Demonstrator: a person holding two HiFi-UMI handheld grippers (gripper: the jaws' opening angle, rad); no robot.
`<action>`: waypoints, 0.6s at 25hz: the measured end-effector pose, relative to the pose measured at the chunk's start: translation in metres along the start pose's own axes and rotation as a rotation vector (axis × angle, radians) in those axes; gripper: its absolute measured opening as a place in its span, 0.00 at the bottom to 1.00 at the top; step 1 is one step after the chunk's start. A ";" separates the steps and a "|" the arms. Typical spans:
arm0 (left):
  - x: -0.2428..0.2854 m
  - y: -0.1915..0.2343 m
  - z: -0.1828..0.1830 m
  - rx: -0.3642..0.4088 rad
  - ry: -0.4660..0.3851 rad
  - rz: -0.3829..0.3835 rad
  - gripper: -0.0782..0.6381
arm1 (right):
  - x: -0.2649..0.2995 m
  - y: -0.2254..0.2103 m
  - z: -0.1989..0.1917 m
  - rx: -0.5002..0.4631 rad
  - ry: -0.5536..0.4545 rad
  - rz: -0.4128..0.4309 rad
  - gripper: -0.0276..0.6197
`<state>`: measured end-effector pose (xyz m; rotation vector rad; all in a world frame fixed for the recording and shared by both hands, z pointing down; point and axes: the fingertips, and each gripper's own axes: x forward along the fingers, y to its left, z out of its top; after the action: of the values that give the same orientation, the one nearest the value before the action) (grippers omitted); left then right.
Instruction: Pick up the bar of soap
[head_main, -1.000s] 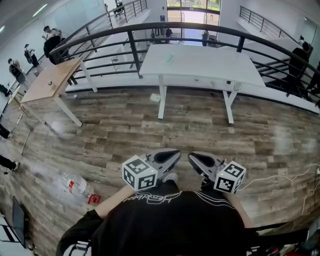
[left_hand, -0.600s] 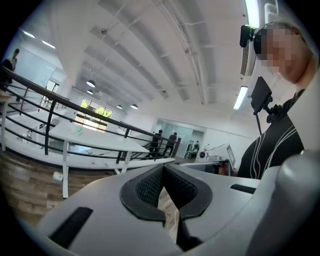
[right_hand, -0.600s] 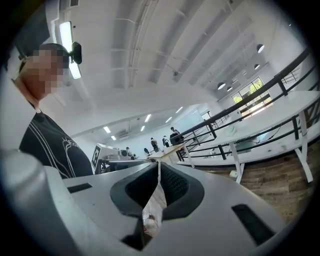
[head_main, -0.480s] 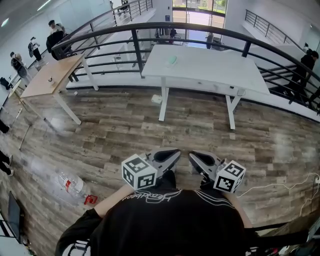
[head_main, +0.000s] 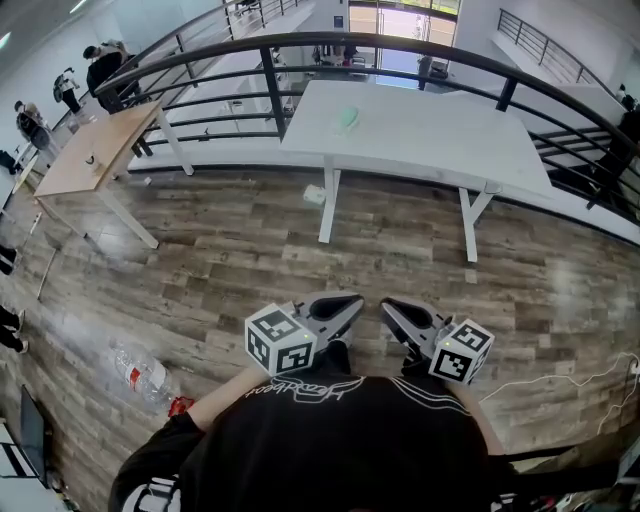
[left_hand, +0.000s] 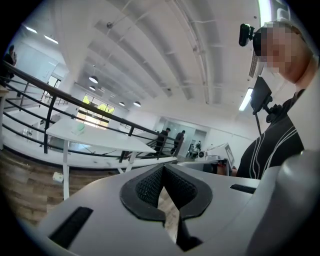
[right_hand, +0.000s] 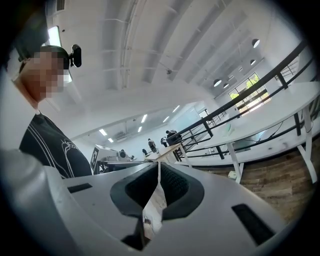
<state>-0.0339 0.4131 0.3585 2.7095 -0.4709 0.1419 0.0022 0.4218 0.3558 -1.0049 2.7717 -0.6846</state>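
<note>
- Left gripper (head_main: 352, 302): held low in front of the person's black shirt (head_main: 335, 440), over the wood-plank floor (head_main: 230, 260). Its jaws are pressed together with nothing between them.
- Right gripper (head_main: 388, 306): just beside the left one, tips angled toward each other but apart. Its jaws are likewise closed and empty.
- Bar of soap (head_main: 346, 120): a pale green piece lying on the white table (head_main: 440, 140), near the table's left end and well apart from both grippers.
- Railing (head_main: 270, 90): dark curved bars running behind the white table.
- Wooden table (head_main: 95, 150): stands to the left, apart from the white one.
- Plastic bottle (head_main: 140, 372): lies on its side on the floor at lower left.
- Small white box (head_main: 314, 194): sits on the floor beside the white table's left leg.
</note>
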 end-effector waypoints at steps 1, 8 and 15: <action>0.007 0.011 0.005 -0.003 0.005 -0.003 0.12 | 0.007 -0.011 0.005 0.007 0.000 -0.003 0.07; 0.051 0.105 0.058 0.002 0.026 -0.015 0.12 | 0.071 -0.089 0.058 0.032 -0.013 -0.015 0.07; 0.092 0.196 0.113 0.003 0.025 -0.045 0.12 | 0.137 -0.161 0.105 0.036 -0.006 -0.033 0.07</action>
<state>-0.0106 0.1707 0.3388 2.7157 -0.4028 0.1645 0.0163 0.1867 0.3411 -1.0455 2.7335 -0.7311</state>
